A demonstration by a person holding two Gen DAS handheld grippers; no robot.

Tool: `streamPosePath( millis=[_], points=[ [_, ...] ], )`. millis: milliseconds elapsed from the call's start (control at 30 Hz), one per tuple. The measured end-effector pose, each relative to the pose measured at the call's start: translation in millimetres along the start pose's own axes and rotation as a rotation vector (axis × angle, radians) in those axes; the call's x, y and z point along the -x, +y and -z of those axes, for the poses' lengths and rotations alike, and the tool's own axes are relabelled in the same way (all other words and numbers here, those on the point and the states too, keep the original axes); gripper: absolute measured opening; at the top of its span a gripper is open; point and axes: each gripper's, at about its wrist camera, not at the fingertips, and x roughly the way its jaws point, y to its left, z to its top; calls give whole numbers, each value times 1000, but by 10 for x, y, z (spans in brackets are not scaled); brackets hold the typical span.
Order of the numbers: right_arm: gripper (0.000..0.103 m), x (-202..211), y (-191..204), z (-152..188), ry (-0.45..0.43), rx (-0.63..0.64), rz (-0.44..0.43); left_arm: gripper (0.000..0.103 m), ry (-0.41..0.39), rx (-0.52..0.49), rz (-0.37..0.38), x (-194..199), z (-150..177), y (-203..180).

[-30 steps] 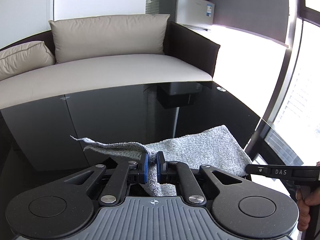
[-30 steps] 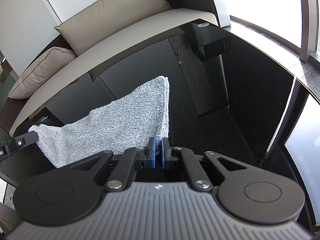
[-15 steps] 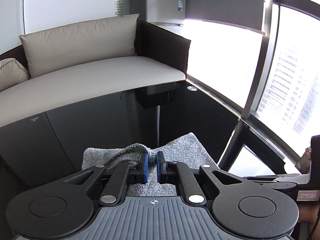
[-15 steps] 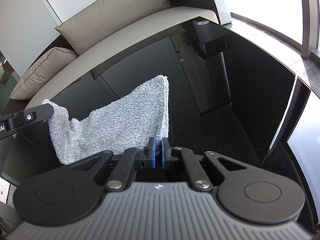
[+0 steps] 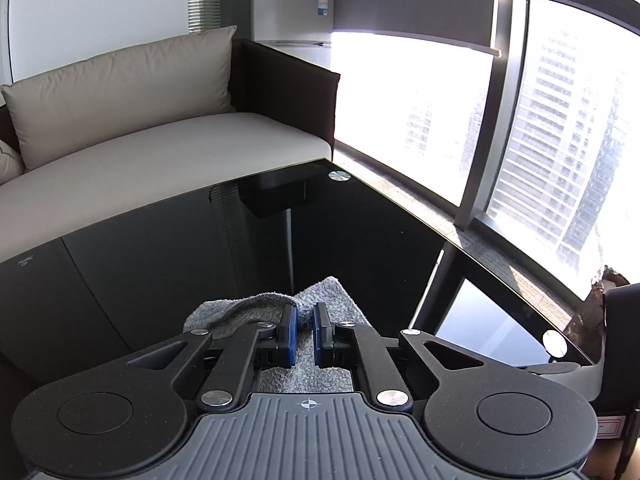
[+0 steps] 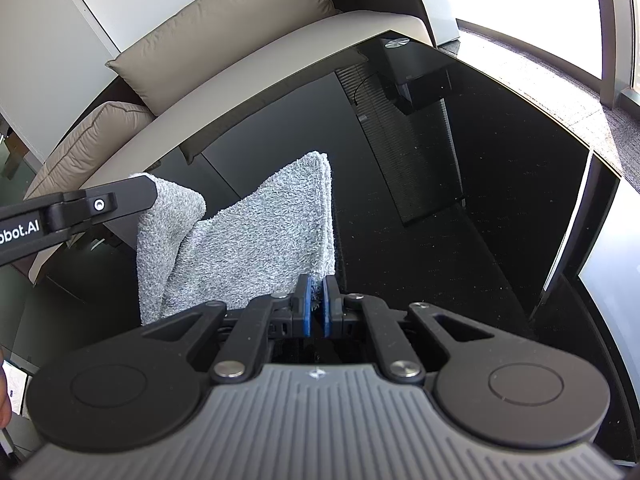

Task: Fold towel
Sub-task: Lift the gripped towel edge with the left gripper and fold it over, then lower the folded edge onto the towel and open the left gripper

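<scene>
Nearest in the left wrist view, the left gripper [image 5: 304, 326] has its blue-padded fingers [image 5: 291, 334] drawn close on a raised fold of the fluffy grey terry towel [image 5: 320, 364]; cloth fills the narrow gap between the pads and humps up to the left of them. In the right wrist view, the right gripper [image 6: 316, 308] is likewise clenched, its blue pads [image 6: 306, 308] nearly together and nipping the near right corner of the same towel [image 6: 260, 248].

From that corner the towel spreads away over the glossy black glass table [image 6: 460, 200], its right edge running up to a doubled far corner. Its left end is lifted clear of the glass and curls over, hanging from the black fingers of the left gripper [image 6: 154, 192], which enters from the left edge of that view.

Beyond the towel the dark tabletop [image 5: 200, 248] reflects the room, with a small round metal disc [image 5: 339, 175] at its far corner. Behind the table stands a beige upholstered sofa [image 5: 160, 152] with a large taupe back cushion [image 5: 120, 92]. Farther still, a silver fridge [image 5: 292, 16] stands against the wall, and tall windows [image 5: 560, 140] to the right show high-rise buildings
</scene>
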Motion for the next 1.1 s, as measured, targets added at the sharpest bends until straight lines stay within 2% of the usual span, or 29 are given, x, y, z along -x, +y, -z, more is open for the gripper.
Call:
streamPosePath(
  millis=[400,1100],
  points=[
    [6,10,-84,-18,14,-46,-32,7,29,-26,75,-164,-10,-245],
    [6,68,-229,-43,18,-143,-56,7,97,124,199,-469,182,-197]
  ],
)
